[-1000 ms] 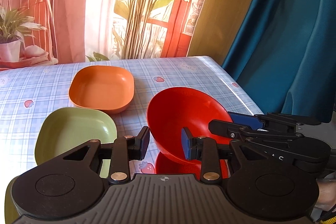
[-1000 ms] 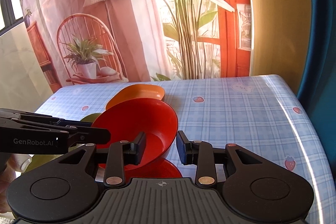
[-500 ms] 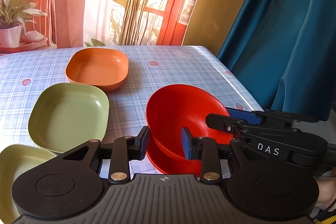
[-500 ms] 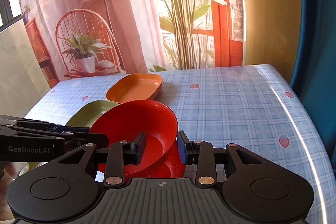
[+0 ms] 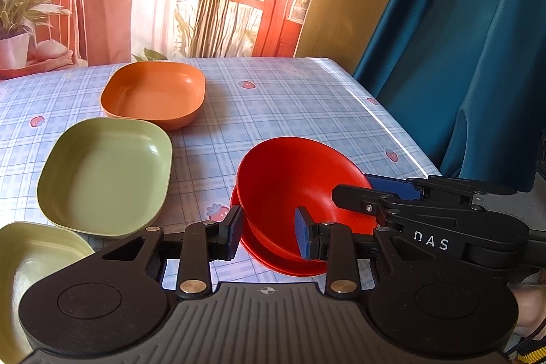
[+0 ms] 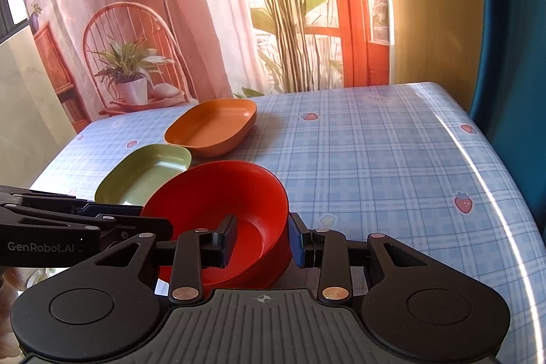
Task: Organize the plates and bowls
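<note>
A red bowl (image 5: 290, 183) (image 6: 218, 203) sits nested in a second red bowl (image 5: 273, 258) on the table. My left gripper (image 5: 268, 232) has its jaws apart, one on each side of the top bowl's near rim. My right gripper (image 6: 261, 239) likewise has one finger inside and one outside the bowl's right wall, with a gap showing. An orange square plate (image 5: 153, 94) (image 6: 211, 127) lies at the back. A green square plate (image 5: 104, 174) (image 6: 146, 171) lies in front of it. A pale green dish (image 5: 30, 265) is at the near left.
The table (image 6: 392, 166) has a blue checked cloth with strawberry prints. Its right edge (image 5: 385, 121) borders a teal curtain (image 5: 460, 40). A printed backdrop hangs behind the table.
The top red bowl has come down from its tilted, raised position into the lower red bowl. Both grippers came down with it, and the jaws now stand a little wider around the rim.
</note>
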`<state>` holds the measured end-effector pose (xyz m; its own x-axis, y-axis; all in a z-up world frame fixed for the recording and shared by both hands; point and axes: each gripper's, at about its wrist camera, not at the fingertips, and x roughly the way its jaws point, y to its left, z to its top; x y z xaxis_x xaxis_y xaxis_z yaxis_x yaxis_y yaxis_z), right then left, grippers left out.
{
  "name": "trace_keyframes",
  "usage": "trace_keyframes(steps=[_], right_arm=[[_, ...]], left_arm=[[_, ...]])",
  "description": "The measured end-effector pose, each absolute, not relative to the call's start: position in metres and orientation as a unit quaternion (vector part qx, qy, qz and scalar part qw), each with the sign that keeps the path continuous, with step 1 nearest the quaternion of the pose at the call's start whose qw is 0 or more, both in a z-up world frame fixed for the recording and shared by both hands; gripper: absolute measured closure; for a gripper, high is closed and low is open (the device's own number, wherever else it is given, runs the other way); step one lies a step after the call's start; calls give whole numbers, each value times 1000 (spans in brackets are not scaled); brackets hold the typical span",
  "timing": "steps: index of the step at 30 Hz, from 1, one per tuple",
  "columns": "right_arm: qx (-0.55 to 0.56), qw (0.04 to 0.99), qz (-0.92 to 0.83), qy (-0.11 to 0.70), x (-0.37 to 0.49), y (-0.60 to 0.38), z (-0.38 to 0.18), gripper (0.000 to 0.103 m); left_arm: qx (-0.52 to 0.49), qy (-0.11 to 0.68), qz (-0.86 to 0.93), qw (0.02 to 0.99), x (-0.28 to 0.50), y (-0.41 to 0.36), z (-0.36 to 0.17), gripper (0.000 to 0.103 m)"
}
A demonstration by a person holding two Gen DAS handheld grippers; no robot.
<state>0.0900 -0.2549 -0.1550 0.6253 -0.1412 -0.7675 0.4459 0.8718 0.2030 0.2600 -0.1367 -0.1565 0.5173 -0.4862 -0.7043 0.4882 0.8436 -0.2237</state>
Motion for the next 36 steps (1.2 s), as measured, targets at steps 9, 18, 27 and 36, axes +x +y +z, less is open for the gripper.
trace_keyframes(steps=[9,18,27,36], right_arm=[[195,876,-171,405,91,-258,-160,70],[199,876,-174,403,91,-260,-161,70],[192,882,-162,398,105,-257,-154,70],[182,887,-134,403,132,-249,-150,70]], left_arm=[[-2,418,-282,864,266,-139,-162,64],[-21,414,-266,870,270,-128,-159,58],[-44,404,-240,882,278,-100,-152,58],[-48,399,-197,894,290,-54,-152,58]])
